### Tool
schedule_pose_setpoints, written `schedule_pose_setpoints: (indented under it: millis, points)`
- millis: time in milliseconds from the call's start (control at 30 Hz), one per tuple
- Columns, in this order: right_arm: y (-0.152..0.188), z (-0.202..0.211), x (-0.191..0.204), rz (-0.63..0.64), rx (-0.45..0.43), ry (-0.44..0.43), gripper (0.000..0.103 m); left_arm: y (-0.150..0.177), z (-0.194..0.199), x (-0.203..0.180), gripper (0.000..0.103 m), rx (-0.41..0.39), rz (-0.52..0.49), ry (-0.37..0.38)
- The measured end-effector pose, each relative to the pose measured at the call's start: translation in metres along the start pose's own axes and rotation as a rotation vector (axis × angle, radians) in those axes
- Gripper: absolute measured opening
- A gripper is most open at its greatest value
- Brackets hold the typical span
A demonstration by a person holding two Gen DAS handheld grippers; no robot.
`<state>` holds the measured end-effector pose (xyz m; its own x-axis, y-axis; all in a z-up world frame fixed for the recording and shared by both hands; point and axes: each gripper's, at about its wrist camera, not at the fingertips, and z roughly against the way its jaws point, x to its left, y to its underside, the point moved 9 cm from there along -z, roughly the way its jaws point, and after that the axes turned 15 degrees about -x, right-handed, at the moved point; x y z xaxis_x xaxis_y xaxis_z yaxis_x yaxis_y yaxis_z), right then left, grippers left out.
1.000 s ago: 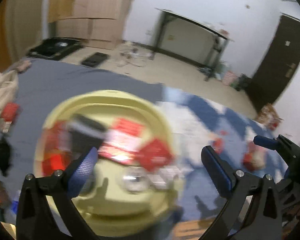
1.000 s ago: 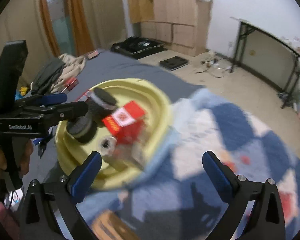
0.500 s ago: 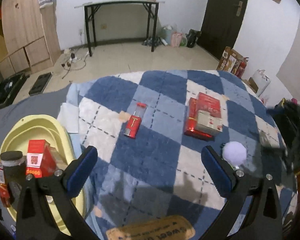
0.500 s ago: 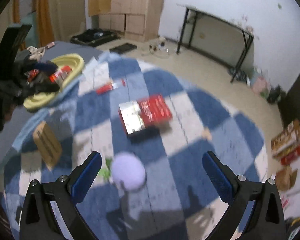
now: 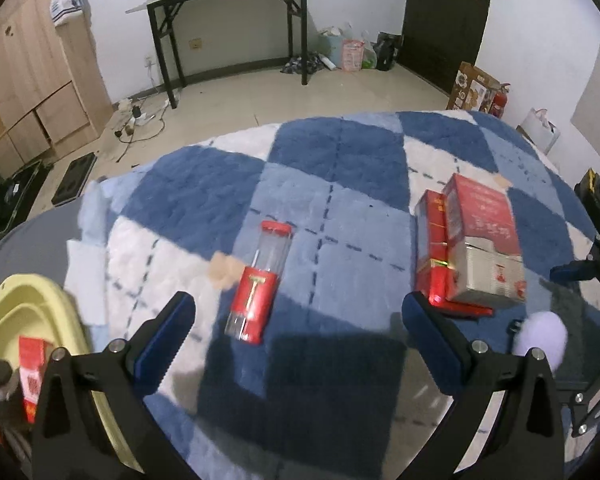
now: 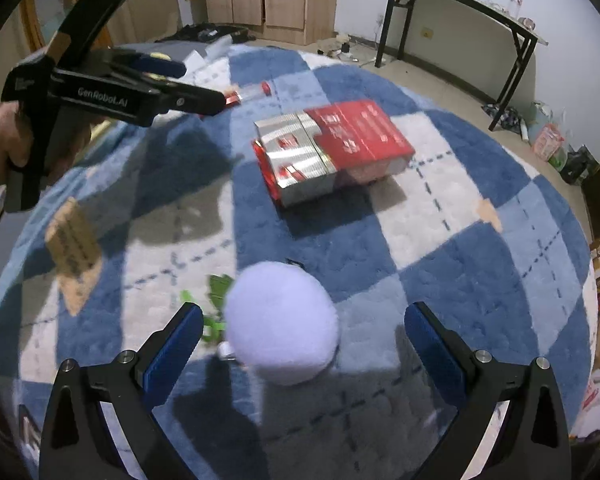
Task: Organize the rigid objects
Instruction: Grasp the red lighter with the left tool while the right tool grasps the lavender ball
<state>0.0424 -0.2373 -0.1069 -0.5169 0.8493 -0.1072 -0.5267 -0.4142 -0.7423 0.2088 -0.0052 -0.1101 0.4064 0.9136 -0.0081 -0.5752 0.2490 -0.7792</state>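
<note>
**Red dispenser and boxes at risk of a fumbled pick**

Red dispenser (image 5: 256, 284) lies at twelve o'clock off the left gripper (image 5: 296, 344), jaws apart and empty. Right gripper (image 6: 304, 344), jaws apart, straddles a soft purple ball (image 6: 282, 322); the stacked boxes (image 6: 332, 152) could topple if nudged.

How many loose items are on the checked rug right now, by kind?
Red and silver boxes: 2, stacked
Red-capped clear tube: 1
Lilac pompom: 1
Green bits under the pompom: too blurred to count
Total: 4 countable
</note>
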Motion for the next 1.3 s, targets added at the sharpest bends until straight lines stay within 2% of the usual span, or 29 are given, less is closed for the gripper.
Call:
schedule_pose_setpoints:
  millis: [67, 167, 267, 300, 433, 533, 600, 633, 700, 767, 967, 1100, 1200, 1300]
  points:
    - [0.004, -0.004, -0.003, -0.001, 0.0, -0.015, 0.097, -0.001, -0.009, 0.004, 0.103, 0.002, 0.01, 0.004]
    - [0.01, -0.012, -0.003, 0.008, -0.008, -0.039, 0.097, -0.002, -0.023, 0.012, 0.103, 0.005, 0.036, -0.013]
    - [0.016, -0.017, -0.001, 0.005, -0.015, -0.056, 0.095, 0.002, -0.032, 0.016, 0.098, 0.011, 0.078, -0.007]
    - [0.016, -0.017, 0.0, 0.009, -0.023, -0.063, 0.094, 0.005, -0.035, 0.015, 0.093, 0.017, 0.077, -0.008]
    - [0.017, -0.015, 0.016, 0.084, -0.061, -0.115, 0.07, 0.01, -0.036, 0.011, 0.086, 0.005, 0.087, -0.035]
    - [0.02, -0.018, 0.024, 0.127, -0.069, -0.119, 0.062, 0.011, -0.034, 0.007, 0.072, -0.009, 0.093, -0.057]
    - [0.02, -0.018, 0.028, 0.138, -0.077, -0.11, 0.055, 0.011, -0.031, 0.002, 0.054, -0.026, 0.082, -0.069]
    - [0.02, -0.018, 0.03, 0.147, -0.079, -0.107, 0.051, 0.01, -0.03, -0.001, 0.048, -0.033, 0.076, -0.073]
    - [0.021, -0.015, 0.036, 0.171, -0.084, -0.112, 0.041, 0.009, -0.026, -0.007, 0.024, -0.048, 0.05, -0.088]
    - [0.02, -0.012, 0.04, 0.191, -0.083, -0.109, 0.037, 0.009, -0.025, -0.012, 0.024, -0.042, 0.035, -0.095]
    - [0.013, -0.003, 0.039, 0.19, -0.073, -0.103, 0.034, 0.006, -0.016, -0.014, 0.024, -0.027, 0.052, -0.079]
    - [0.005, 0.012, 0.033, 0.19, -0.085, -0.1, 0.034, -0.001, 0.007, -0.009, 0.024, -0.037, 0.08, -0.076]
    - [-0.003, 0.024, 0.027, 0.19, -0.094, -0.096, 0.034, -0.012, 0.032, -0.008, 0.024, -0.059, 0.146, -0.035]
    - [-0.01, 0.035, 0.016, 0.162, -0.098, -0.087, 0.034, -0.023, 0.058, -0.01, 0.024, -0.089, 0.089, -0.027]
